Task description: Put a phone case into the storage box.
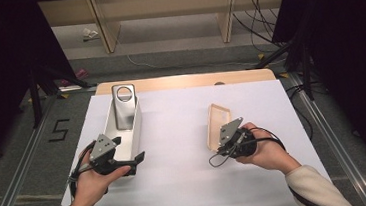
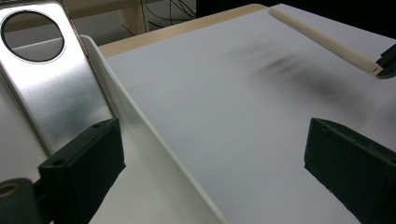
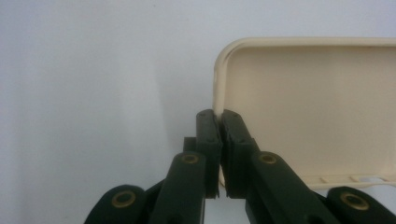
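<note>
Right claw (image 3: 219, 116) clamped on cream case (image 3: 308, 107) rim; left claw (image 2: 210, 163) wide open

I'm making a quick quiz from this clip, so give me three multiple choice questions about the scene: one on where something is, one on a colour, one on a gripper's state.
1. Where is the metal plate?
A. In the white tray
B. Flat on the mat, right side
C. In the right gripper

2. What colour is the case?
A. Black
B. Cream
C. Red

3. How does the right gripper stand?
A. Wide open above the mat
B. Shut on the metal plate
C. Shut on the case's rim

Answers:
1. A, the high view shows the plate leaning inside the tray at the left.
2. B, the right gripper view shows its pale cream shell.
3. C, the jaws there pinch the case's edge between them.
</note>
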`<state>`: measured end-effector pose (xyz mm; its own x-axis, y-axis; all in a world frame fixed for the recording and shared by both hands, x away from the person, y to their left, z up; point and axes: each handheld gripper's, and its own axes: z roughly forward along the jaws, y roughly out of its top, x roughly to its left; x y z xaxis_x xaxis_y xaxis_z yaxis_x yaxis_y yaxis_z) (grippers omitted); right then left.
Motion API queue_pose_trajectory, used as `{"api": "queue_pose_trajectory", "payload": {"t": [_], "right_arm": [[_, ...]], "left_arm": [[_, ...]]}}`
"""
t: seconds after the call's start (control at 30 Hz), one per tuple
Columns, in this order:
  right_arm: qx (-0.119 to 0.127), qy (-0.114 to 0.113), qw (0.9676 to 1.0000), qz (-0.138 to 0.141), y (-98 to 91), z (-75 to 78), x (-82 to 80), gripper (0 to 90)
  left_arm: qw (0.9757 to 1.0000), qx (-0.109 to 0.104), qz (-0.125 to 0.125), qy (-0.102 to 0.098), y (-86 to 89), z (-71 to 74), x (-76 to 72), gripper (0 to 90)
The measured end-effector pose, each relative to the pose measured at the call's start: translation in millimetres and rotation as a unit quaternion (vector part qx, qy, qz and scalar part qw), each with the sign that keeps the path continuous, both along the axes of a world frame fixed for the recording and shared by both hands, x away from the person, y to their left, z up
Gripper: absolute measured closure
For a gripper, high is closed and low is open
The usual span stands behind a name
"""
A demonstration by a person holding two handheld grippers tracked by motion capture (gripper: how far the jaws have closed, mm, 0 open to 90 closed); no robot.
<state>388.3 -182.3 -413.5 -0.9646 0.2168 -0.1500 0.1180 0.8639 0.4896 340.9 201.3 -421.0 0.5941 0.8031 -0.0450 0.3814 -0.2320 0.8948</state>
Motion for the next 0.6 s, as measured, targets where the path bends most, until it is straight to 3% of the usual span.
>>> {"api": "queue_pose_trajectory", "payload": {"t": [0.6], "right_arm": [[0.025, -0.004, 0.9995, 0.019, 17.9, 0.7, -13.3, 87.3]], "left_arm": [[1.0000, -0.008, -0.001, 0.000, -3.9, 3.0, -0.3, 5.2]]}}
